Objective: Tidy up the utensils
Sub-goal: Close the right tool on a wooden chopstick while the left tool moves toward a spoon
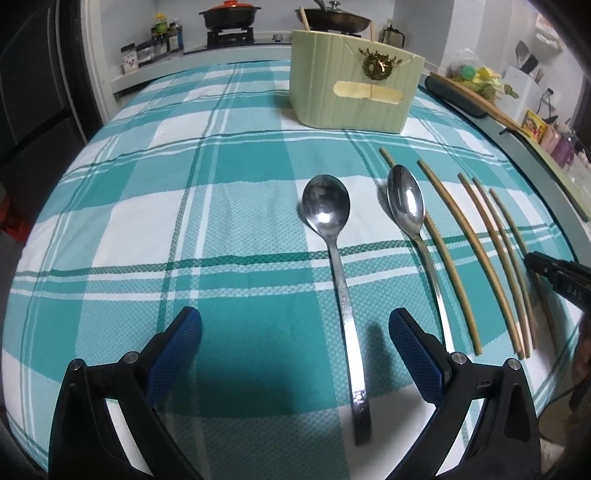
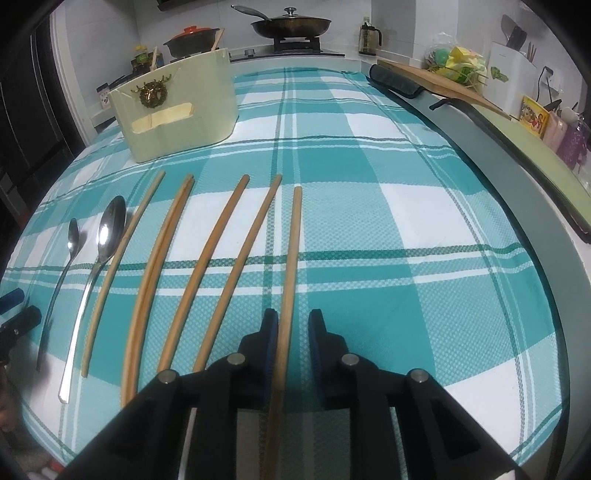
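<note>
Two metal spoons lie on the teal checked cloth: a round one (image 1: 327, 206) and an oval one (image 1: 405, 201). Several wooden chopsticks (image 1: 448, 251) lie in a row to their right. A pale green holder box (image 1: 351, 92) stands at the back. My left gripper (image 1: 295, 332) is open and empty, with the round spoon's handle between its fingers. My right gripper (image 2: 293, 328) is partly open around the rightmost chopstick (image 2: 291, 266), with a gap on the right side. The spoons (image 2: 109, 229) and the box (image 2: 177, 110) also show in the right wrist view.
A stove with a red-lidded pot (image 1: 229, 14) and a pan (image 1: 332, 16) stands behind the table. Jars (image 1: 155, 48) sit at the back left. A cutting board (image 2: 443, 85) and clutter line the right counter. The table edge (image 2: 546, 266) curves along the right.
</note>
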`<action>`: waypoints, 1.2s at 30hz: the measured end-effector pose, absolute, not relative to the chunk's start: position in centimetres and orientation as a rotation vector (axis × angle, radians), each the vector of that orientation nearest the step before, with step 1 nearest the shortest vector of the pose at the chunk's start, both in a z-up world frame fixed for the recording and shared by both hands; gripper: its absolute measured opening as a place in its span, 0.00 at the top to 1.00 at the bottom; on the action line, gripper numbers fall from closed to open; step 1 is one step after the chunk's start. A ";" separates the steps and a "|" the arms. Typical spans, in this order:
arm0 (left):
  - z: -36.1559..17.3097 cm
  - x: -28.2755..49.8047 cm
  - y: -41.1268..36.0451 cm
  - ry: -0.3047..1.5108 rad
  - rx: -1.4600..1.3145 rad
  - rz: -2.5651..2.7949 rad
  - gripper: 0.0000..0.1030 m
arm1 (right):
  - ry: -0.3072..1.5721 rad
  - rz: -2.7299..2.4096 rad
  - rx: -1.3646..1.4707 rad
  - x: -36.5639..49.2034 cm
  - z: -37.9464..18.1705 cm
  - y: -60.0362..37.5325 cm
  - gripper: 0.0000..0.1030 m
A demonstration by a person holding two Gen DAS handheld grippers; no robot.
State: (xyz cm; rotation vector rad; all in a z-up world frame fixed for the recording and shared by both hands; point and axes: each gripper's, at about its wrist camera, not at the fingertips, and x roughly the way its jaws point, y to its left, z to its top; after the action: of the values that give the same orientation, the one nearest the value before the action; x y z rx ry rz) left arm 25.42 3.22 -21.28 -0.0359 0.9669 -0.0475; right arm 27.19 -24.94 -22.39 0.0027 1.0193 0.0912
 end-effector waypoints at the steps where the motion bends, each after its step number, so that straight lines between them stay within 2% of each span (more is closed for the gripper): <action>1: -21.5 25.9 2.9 0.977 -0.026 -0.039 0.02 | 1.016 0.092 -0.006 27.2 -22.4 -24.9 0.83; 7: -22.4 28.1 1.9 0.999 0.012 -0.021 0.01 | 1.007 0.102 -0.004 27.6 -22.4 -25.1 0.81; 11: -22.5 29.0 2.1 0.979 0.000 -0.018 0.01 | 0.989 0.121 0.004 28.2 -22.6 -25.2 0.75; 28: -22.6 32.2 2.4 0.958 -0.014 -0.011 0.02 | 0.939 0.174 -0.013 32.8 -23.3 -25.2 0.75; 31: -22.5 32.4 2.4 0.947 -0.015 -0.017 0.08 | 0.938 0.179 -0.027 33.6 -23.3 -25.0 0.75; 36: -22.1 32.9 2.6 0.922 -0.023 -0.044 0.24 | 0.943 0.184 -0.055 35.1 -23.4 -24.4 0.75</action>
State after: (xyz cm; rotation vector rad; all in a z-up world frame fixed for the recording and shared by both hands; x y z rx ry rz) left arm 32.90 2.59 -22.10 -0.0232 0.9218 -0.0437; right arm 35.14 -24.43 -23.35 -0.0554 0.9432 0.1843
